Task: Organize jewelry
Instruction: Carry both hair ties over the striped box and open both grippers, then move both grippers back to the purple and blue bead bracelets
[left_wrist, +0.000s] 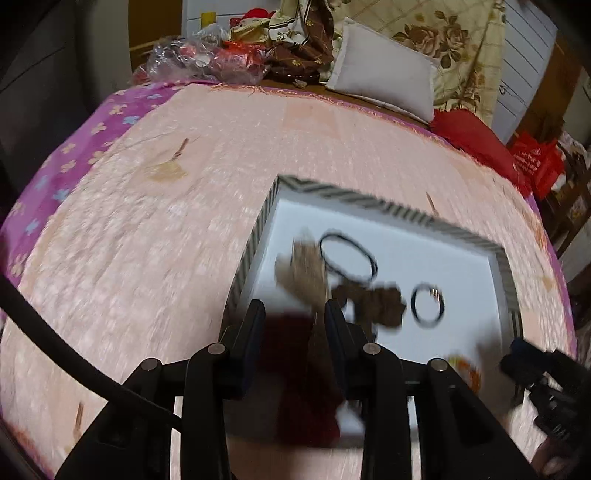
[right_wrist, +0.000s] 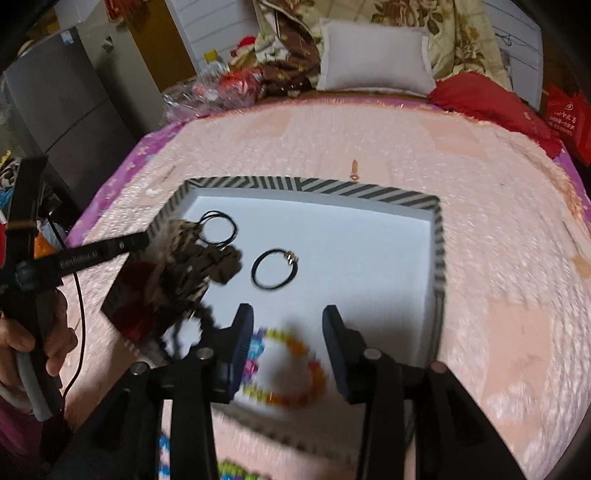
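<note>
Bedspread (right_wrist: 369, 140), pink and nubbly with a purple flowered border, covers the bed and carries everything. On it sits the tray (right_wrist: 306, 186), a shallow rectangular box with a black-and-white striped rim and a smooth white floor; take it as the landmark.

Inside the tray, at its near edge, lies the bead bracelet (right_wrist: 291, 369), a loop of small glossy beads in orange, yellow, pink and blue, blurred here. It lies directly ahead of the right tongs (right_wrist: 288, 343), between the two spread fingers, which stand wide and hold nothing. Being a round loop it has no real long axis, so I judge any side would serve for a pinch. The right tongs are clearly the nearer.

In the tray's left half lies a brown tasselled piece (right_wrist: 192, 258), soft and fringed, beside a dark red velvety thing (right_wrist: 136, 295) at the left rim. The left tongs (left_wrist: 295, 325) hang over these, parted fairly wide; whether they pinch the red thing I cannot tell.

Smaller, toward the tray's middle and far left corner, lie two thin black elastic bands: one with a gold clasp (right_wrist: 275, 269), one plain (right_wrist: 218, 229).
</note>
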